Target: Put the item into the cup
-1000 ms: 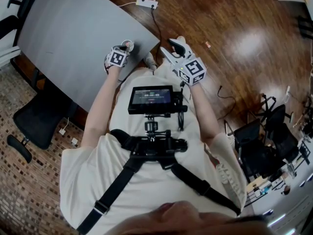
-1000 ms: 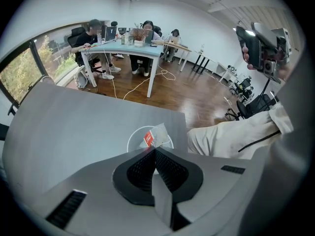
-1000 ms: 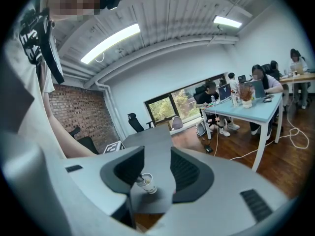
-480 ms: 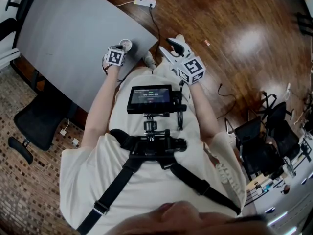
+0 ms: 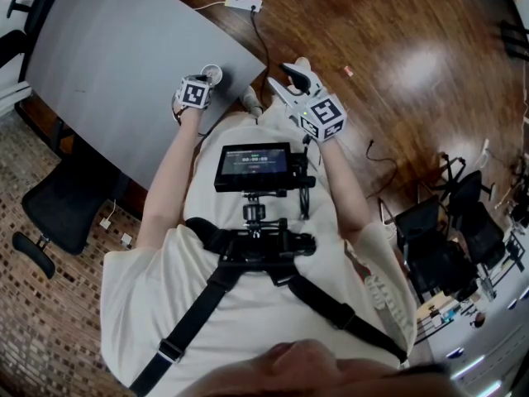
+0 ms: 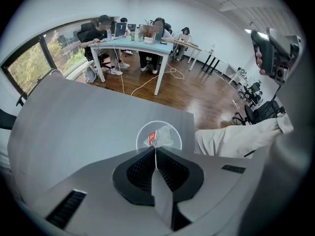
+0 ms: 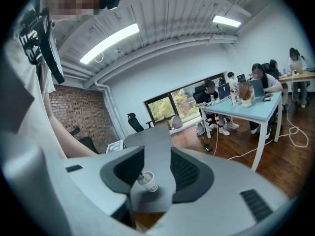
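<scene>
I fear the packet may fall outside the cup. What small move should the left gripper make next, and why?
Probably open the left gripper. Its shut jaws seem to pinch the top edge of the small packet, which hangs inside the rim of the cup, so letting go should drop it in.

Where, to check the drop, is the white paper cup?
Head view, left: the white paper cup stands near the grey table's corner, under the left gripper, which pinches a tea bag's string.
</scene>
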Tool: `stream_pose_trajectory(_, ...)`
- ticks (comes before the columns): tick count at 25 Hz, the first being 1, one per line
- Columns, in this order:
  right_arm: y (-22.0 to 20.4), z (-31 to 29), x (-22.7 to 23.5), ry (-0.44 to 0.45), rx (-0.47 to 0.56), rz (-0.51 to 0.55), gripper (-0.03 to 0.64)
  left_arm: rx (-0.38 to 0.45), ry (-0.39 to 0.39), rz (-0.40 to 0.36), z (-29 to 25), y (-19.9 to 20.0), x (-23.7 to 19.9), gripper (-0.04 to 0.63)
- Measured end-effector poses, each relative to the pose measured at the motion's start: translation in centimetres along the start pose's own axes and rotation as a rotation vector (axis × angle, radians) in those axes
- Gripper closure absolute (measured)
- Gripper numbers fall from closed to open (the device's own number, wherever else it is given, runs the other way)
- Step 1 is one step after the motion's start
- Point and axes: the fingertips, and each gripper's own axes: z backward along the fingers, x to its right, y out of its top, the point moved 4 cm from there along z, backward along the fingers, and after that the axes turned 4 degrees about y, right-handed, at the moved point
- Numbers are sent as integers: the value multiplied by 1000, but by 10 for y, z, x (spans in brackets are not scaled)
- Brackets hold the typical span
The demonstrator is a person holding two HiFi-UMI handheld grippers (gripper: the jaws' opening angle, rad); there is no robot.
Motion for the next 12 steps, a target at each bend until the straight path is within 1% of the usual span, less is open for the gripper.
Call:
stream_pose_trajectory(1, 0, 0, 0, -1, 0, 0, 438, 6, 5, -3, 0, 1, 0, 591)
stream_pose_trajectory(2, 0, 1, 1, -1, 0, -1, 439, 10, 8, -4, 0, 2, 0, 567)
stream_pose_trajectory(3, 1, 1, 1, -2, 1, -2, 439, 12, 9, -3, 1, 3, 1, 510)
stream_pose_trajectory(6, 2, 1, 1, -3, 0, -5, 439, 22, 7, 4, 3, 3, 2, 480)
stream_pose_trajectory(12, 2, 0, 2, -2, 0, -3, 439, 62, 12, 18, 9, 4, 0, 479)
